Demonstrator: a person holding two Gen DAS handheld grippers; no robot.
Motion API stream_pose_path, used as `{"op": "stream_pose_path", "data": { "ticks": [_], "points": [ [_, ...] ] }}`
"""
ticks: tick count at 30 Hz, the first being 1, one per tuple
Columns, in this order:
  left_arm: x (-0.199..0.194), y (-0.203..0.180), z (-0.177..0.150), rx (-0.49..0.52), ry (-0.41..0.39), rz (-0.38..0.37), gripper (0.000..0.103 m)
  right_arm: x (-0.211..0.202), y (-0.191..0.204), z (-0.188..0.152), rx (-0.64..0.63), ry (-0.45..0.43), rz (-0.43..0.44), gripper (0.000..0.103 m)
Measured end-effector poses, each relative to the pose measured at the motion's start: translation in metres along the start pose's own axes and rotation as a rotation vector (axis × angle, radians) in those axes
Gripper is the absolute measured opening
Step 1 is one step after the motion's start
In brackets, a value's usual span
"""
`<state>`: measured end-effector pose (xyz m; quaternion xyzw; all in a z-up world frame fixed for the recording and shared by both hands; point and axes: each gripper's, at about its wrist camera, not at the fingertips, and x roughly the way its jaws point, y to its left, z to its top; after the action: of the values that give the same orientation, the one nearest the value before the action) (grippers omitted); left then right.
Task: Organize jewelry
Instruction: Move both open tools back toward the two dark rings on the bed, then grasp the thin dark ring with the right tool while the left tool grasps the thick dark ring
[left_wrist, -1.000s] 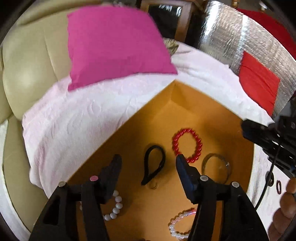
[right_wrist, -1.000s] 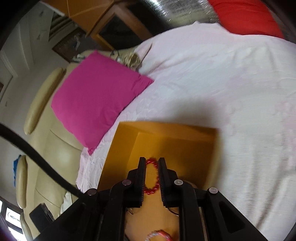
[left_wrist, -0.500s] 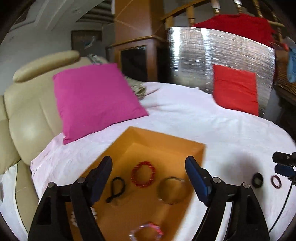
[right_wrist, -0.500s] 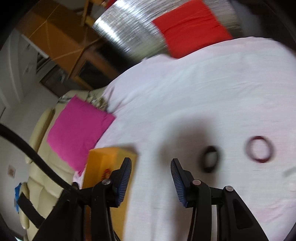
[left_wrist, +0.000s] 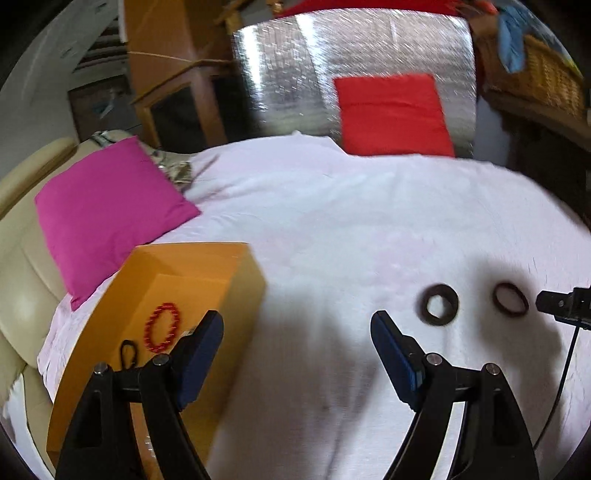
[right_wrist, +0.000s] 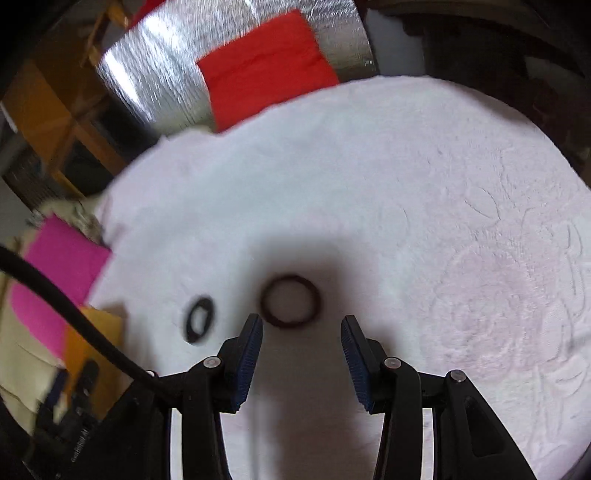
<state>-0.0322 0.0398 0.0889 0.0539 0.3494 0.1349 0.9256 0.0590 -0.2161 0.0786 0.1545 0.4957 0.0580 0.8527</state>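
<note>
Right gripper (right_wrist: 301, 325) jaws apart and empty, having just been opening; dark red ring (right_wrist: 290, 301) on white cloth (right_wrist: 406, 184) just ahead of its tips, black ring (right_wrist: 199, 319) beside it. Left gripper (left_wrist: 297, 328) wide apart, empty, over bare cloth. Orange box (left_wrist: 236, 273) at left holds red bead bracelet (left_wrist: 162, 326) and black loop (left_wrist: 128, 352).

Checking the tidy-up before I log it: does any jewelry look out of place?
Yes. Two dark rings, the thick black ring and the thin dark ring, lie loose on the white cloth, outside the orange box holding the red bead bracelet.
</note>
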Motion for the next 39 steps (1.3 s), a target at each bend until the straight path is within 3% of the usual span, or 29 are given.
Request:
{"op": "stream_pose_path", "data": {
  "ticks": [5,12,30,35,39],
  "points": [
    [0.015,-0.018,0.0,0.03,0.028,-0.01,0.082,0.007,0.0,0.003,-0.032,0.01,-0.01,0.047],
    [0.039,-0.019,-0.002,0.027,0.061,0.002,0.082,0.022,-0.005,0.006,-0.054,0.02,-0.037,0.039],
    [0.048,-0.033,0.002,0.042,0.067,-0.024,0.082,0.042,-0.004,0.013,-0.082,-0.001,-0.097,0.039],
    [0.049,-0.034,0.002,0.042,0.069,-0.025,0.082,0.045,0.005,0.01,-0.148,-0.025,-0.144,0.031],
    [0.05,-0.037,0.002,0.044,0.074,-0.031,0.082,0.045,0.012,0.008,-0.215,-0.054,-0.18,0.017]
  ]
}}
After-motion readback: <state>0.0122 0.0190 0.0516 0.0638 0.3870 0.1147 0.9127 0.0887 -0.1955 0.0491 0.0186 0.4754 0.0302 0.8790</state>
